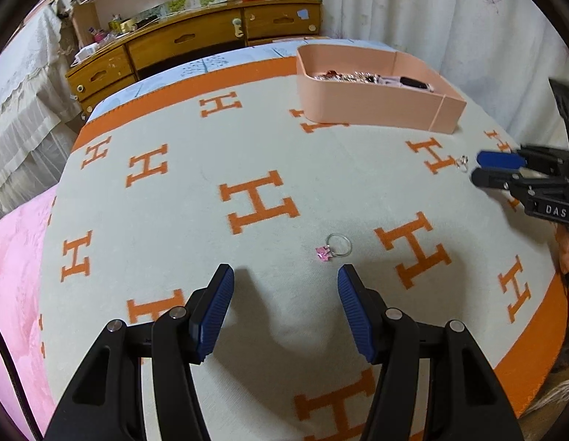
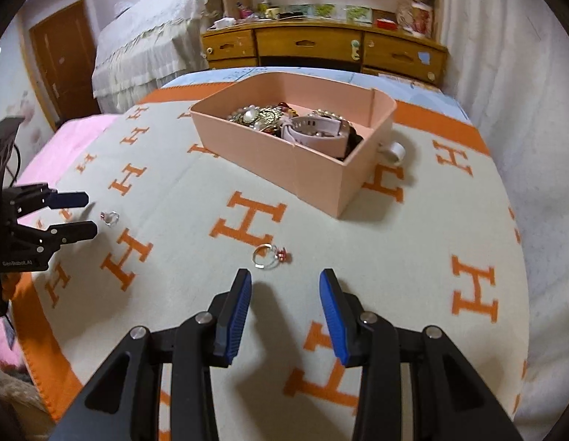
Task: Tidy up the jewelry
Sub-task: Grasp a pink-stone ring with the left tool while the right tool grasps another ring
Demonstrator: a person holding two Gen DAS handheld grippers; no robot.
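My left claw (image 1: 285, 275) is wide open and holds nothing. It hangs over a bed with a cream blanket (image 1: 196, 242) covered in orange H shapes. Just past its right finger lies a silver ring with a pink stone (image 1: 334, 249), flat on the blanket. It is near the claw tips but not between them.

Further right, my right claw (image 2: 285, 280) is open too, a bit less wide, and also holds nothing. Just past its left finger lies a silver ring with a red stone (image 2: 270, 255), flat on the blanket beside an orange H.

On the far side of the bed sits a pink box (image 2: 269, 163). It is full of jewelry, with a pale pink watch (image 2: 315, 133) lying on top of the pile. A small white loop (image 2: 394, 152) lies on the blanket just beside the right end of the box.

Behind the bed is a wooden desk (image 2: 321, 46) with drawers.
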